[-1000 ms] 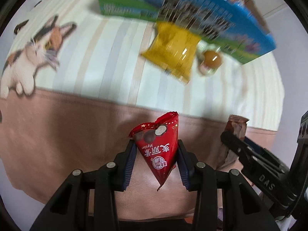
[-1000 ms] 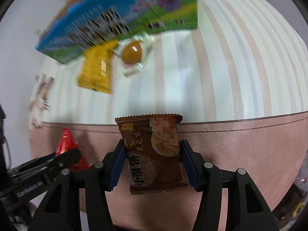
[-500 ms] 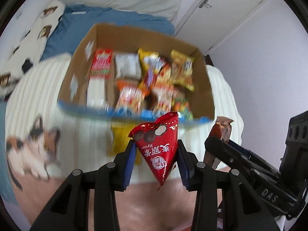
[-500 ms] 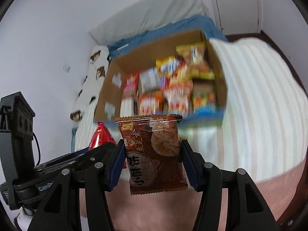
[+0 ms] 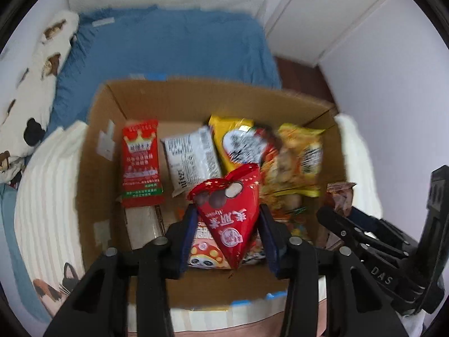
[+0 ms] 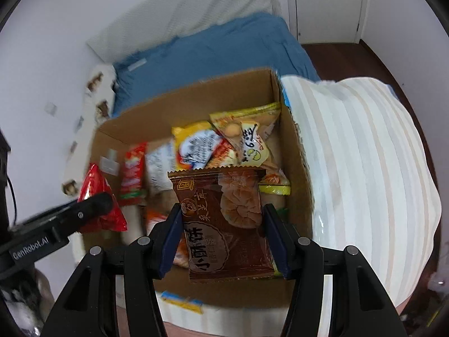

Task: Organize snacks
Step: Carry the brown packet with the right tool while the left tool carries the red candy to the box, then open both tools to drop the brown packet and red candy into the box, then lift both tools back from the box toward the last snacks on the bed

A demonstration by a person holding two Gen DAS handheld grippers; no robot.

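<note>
My left gripper (image 5: 227,221) is shut on a red triangular snack packet (image 5: 228,213) and holds it above the near part of an open cardboard box (image 5: 106,129). My right gripper (image 6: 220,221) is shut on a brown pastry packet (image 6: 224,219) and holds it above the same box (image 6: 297,151). The box holds several snack packs, among them a red pack (image 5: 141,163), a white pack (image 5: 190,160) and yellow packs (image 5: 300,157). The right gripper shows at the right of the left wrist view (image 5: 336,213); the left gripper shows at the left of the right wrist view (image 6: 95,202).
The box sits on a bed with a striped cream blanket (image 6: 364,168) with a cat print (image 5: 56,289). Blue bedding (image 5: 174,50) and a white pillow (image 6: 190,14) lie behind the box. A white door (image 5: 322,11) and a dark floor (image 6: 393,67) are at the back right.
Both grippers have moved forward and up over the box with their packets; the box now fills the views. The yellow packet on the blanket is out of sight.
</note>
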